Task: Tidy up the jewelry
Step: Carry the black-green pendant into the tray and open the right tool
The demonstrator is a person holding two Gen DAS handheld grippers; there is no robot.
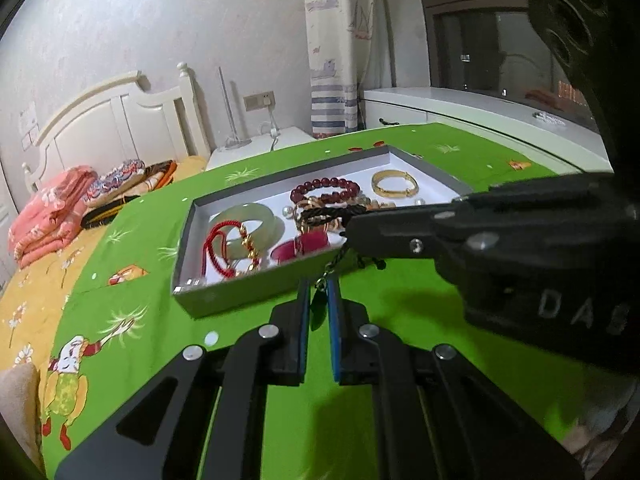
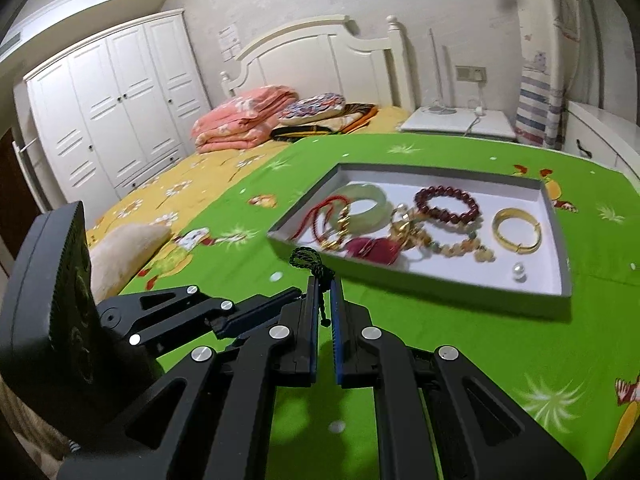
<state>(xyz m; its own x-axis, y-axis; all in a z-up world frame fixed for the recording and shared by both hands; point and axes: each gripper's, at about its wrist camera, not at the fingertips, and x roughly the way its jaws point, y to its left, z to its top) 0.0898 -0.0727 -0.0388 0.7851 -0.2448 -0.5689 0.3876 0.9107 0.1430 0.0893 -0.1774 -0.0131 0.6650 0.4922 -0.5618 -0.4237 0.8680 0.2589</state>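
pendant (image 1: 319, 307) half hidden between fingers, perhaps green

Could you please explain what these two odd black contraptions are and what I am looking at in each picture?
They are hand-held two-finger grippers, one in each of a person's hands, each carrying a wide-angle camera looking along its fingers. One picture comes from the left gripper, the other from the right gripper. Ahead, on a green cloth, sits a shallow tray holding bracelets: a pale green bangle, dark red beads, a gold bangle. Both grippers are shut on one black braided cord; the left pinches its small green pendant.
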